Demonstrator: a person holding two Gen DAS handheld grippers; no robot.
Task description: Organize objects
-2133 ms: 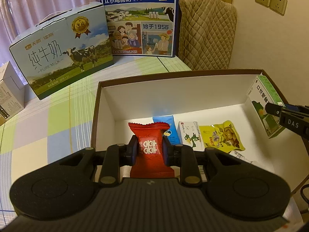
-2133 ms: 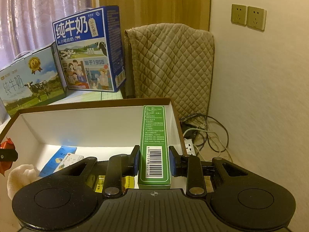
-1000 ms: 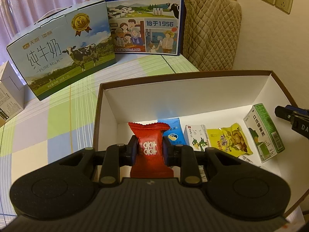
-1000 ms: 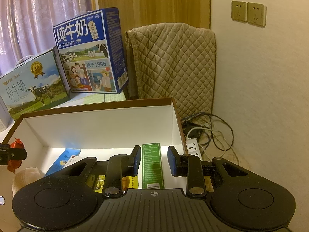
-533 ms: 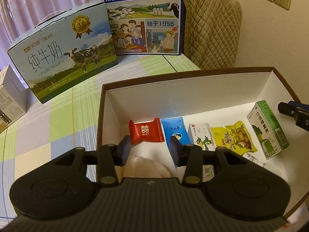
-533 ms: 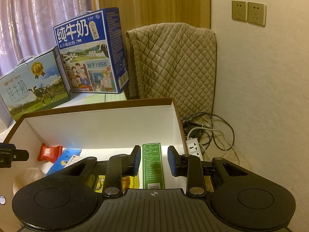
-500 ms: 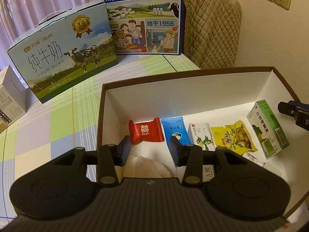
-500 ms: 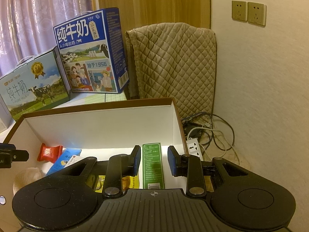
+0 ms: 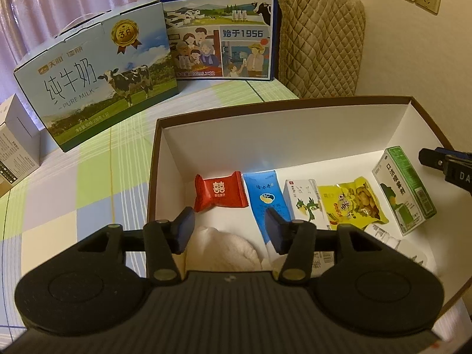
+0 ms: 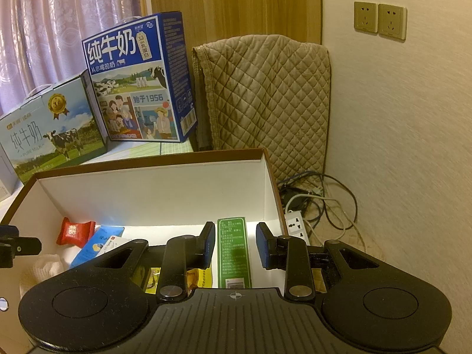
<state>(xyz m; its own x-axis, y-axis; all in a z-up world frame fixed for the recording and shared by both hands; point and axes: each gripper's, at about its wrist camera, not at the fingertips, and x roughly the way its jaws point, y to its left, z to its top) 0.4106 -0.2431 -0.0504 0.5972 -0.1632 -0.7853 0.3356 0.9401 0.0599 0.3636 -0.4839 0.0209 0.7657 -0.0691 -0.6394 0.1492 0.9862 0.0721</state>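
While the left gripper (image 9: 228, 228) hangs open and empty over the box (image 9: 265, 144), the red candy (image 9: 219, 191) lies on its floor beside a blue sachet (image 9: 265, 194). From the right wrist, the right gripper (image 10: 235, 243) gapes wide above the green carton (image 10: 234, 250), gripping nothing.

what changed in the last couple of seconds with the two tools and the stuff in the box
The left tool let go of the red candy, now lying at the box's left end. The right tool released the green carton, now lying at the right end. The other packets and milk cartons stayed put.
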